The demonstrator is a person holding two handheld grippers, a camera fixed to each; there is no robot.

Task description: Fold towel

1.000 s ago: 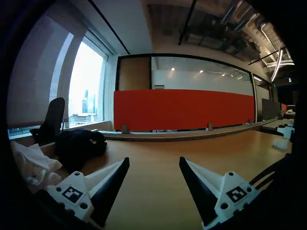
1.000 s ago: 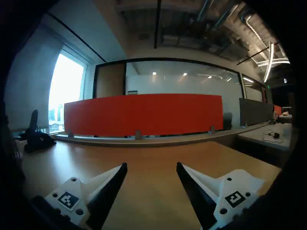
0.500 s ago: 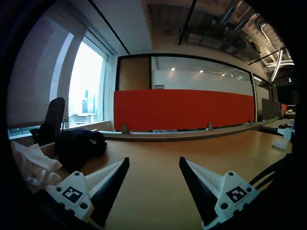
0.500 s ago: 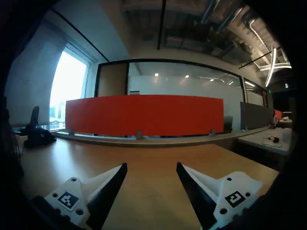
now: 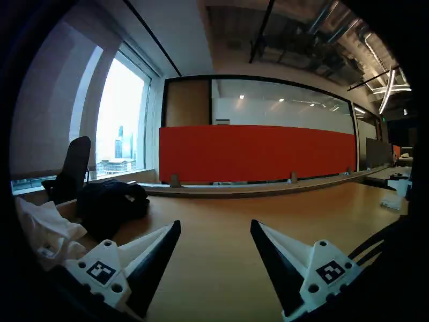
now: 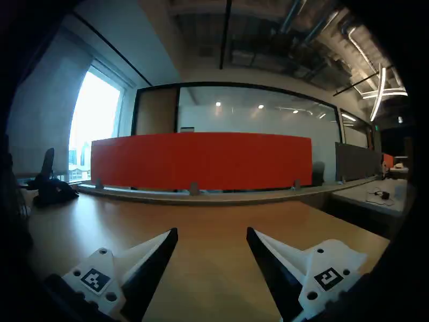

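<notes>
The right gripper (image 6: pixel 212 236) has rolled slightly over the last second. In the right gripper view the dark bundle (image 6: pixel 51 192) at the left edge sits a little higher, while the neighbouring tabletop (image 6: pixel 356 197) and red partition (image 6: pixel 201 161) sit slightly lower.

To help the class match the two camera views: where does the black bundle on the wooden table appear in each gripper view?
Left gripper view: black bundle at lower left, large and near.
Right gripper view: the same bundle at the far left edge, small and distant.
Shared landmark: the red partition across the middle of both views.
</notes>
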